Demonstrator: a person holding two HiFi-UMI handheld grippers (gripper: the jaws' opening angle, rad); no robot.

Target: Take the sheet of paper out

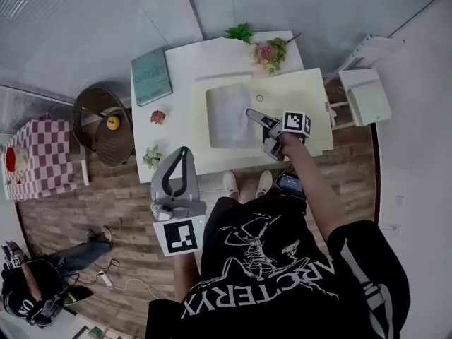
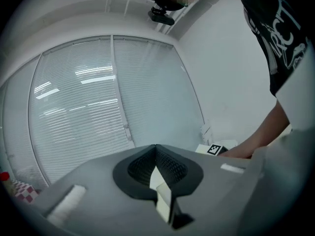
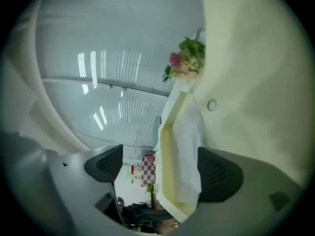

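A white sheet of paper [image 1: 227,115] lies in the sunken tray of a flat cream box [image 1: 304,94] on the white table [image 1: 185,66]. My right gripper [image 1: 258,130] sits low at the tray's right edge, turned on its side, and it is open. In the right gripper view the tray's rim and the sheet [image 3: 191,136] stand between the wide-apart pads [image 3: 220,173] of the right gripper [image 3: 162,171], which do not press on them. My left gripper [image 1: 183,152] hangs off the table's front edge, near the person's body. Its pads meet, shut, and point at the window blinds [image 2: 156,167].
On the table are a green book [image 1: 151,76], a flower bunch [image 1: 268,54], a leafy sprig [image 1: 240,32] and a small pink thing [image 1: 158,116]. A round wicker stool [image 1: 106,122], a chequered table [image 1: 39,157] and a white rack [image 1: 367,94] flank it. Another person [image 1: 35,288] sits at bottom left.
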